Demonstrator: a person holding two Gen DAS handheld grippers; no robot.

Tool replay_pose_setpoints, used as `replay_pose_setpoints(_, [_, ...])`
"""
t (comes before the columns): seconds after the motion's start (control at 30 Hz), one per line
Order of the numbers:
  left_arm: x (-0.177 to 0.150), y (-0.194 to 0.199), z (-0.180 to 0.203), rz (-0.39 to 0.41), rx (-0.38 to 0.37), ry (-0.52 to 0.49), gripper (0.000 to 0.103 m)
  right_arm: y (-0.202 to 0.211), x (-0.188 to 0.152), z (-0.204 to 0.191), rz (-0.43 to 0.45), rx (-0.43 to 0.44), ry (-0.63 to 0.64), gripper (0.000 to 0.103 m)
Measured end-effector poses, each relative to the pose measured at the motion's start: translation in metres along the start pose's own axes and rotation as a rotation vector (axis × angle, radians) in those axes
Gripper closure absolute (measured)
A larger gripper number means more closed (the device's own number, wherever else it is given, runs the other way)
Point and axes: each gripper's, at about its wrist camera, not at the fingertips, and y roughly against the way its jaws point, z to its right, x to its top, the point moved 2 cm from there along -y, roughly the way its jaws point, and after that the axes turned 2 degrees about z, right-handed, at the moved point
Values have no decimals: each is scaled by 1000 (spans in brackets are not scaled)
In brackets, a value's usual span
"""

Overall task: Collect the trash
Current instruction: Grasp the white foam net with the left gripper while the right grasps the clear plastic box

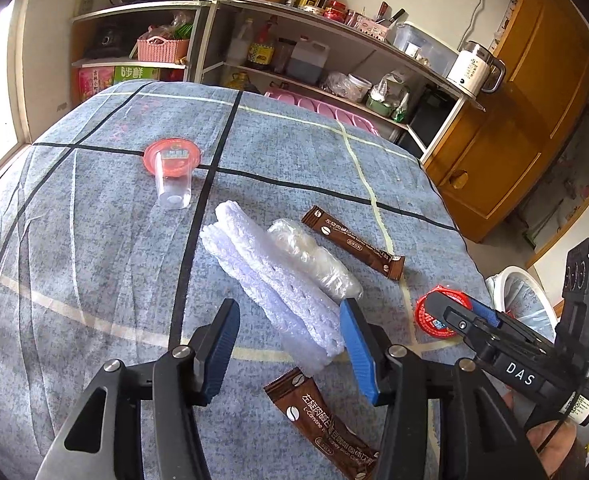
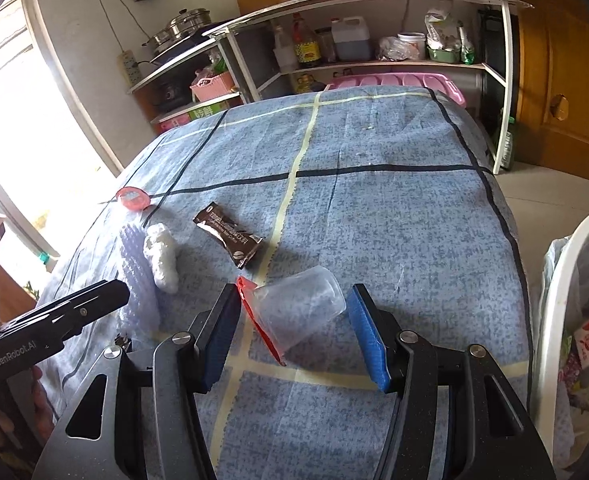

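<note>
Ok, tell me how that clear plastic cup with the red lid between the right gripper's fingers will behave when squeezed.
The clear plastic cup looks thin-walled and empty, so it is probably very light and may buckle under a firm squeeze. It lies on its side on the tablecloth, so a nudge could roll it. Its red lid may resist crushing more than the wall. The right gripper stands open around it.

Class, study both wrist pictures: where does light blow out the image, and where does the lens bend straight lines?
Right wrist view: the window at left is washed out white, with glare spilling onto the tablecloth edge. Left wrist view: a smaller overexposed strip at the left edge; light is otherwise even. Both views: fisheye distortion bows the shelf unit and the cloth's grid lines, and dark vignetting fills the corners.
</note>
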Motion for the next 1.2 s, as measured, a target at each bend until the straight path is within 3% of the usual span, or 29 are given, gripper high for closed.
replay_pose_setpoints(0.2, [1, -4, -3, -1, -7, 25, 51, -1, 1, -3, 10, 26, 27, 47])
replay_pose_setpoints(0.47, [3, -8, -4, -3, -30, 57, 51, 5, 1, -4, 39, 39, 29, 56])
replay_pose_setpoints(0.73, [9, -8, -14, 21, -23, 131, 51, 10, -1, -3, 61, 56, 21, 56])
replay_pose_setpoints(1.07, [11, -25, -22, -10, -17, 195, 51, 13, -2, -1, 68, 73, 4, 57])
replay_pose_setpoints(1.2, [12, -26, -25, -14, -10, 205, 67, 15, -3, 0, 74, 78, 0, 57])
